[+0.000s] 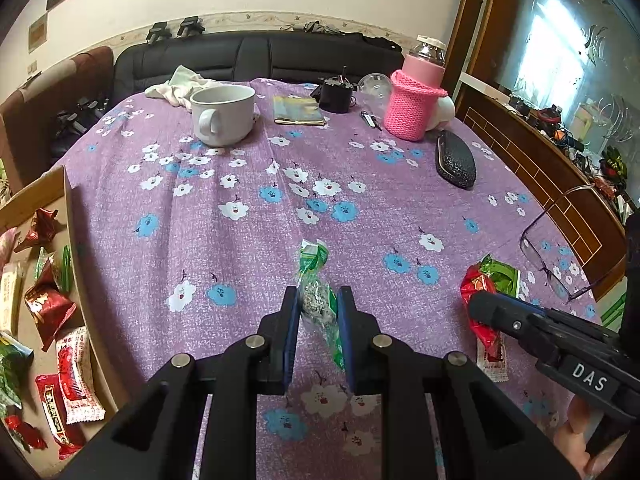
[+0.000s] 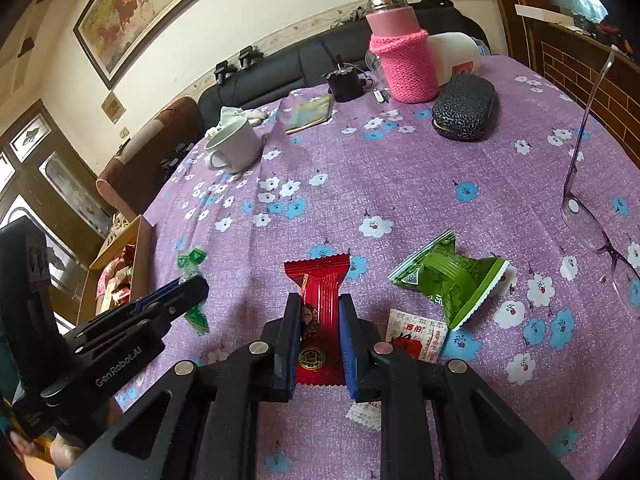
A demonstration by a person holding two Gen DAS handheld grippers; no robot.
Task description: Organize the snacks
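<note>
1. Between the blue pads of the left gripper [image 1: 318,300], nearest that camera, sits a green-and-clear twist-wrapped candy [image 1: 316,280]; the jaws are closed tight on its middle, with the twisted ends sticking out ahead and behind. Whether it is already lifted off the purple floral tablecloth [image 1: 360,184] cannot be told.
2. Likewise, the right gripper [image 2: 320,312] is nearly closed and pinches a red snack packet [image 2: 320,300] across its width, the serrated top edge pointing away from the camera.
3. Just beside the red packet lie a green pillow-shaped snack [image 2: 452,280] and a white sachet with red print [image 2: 416,336], partly under the gripper's right finger; both are loose on the cloth.
4. At the table's left edge stands the cardboard box [image 1: 76,248], already holding several red, green and white packets.
5. Farther back, well apart from the snacks, are eyeglasses [image 2: 592,216], a dark glasses case [image 2: 464,112], a white mug [image 1: 224,114] and a bottle in a pink knitted sleeve [image 1: 416,96].
6. Judged from this, the step in hand is the pickup: both snacks are gripped and not yet delivered. Next, each should be carried left over the box wall and released inside; the left hand probably goes first, being nearer, before returning for the green snack and the sachet.
</note>
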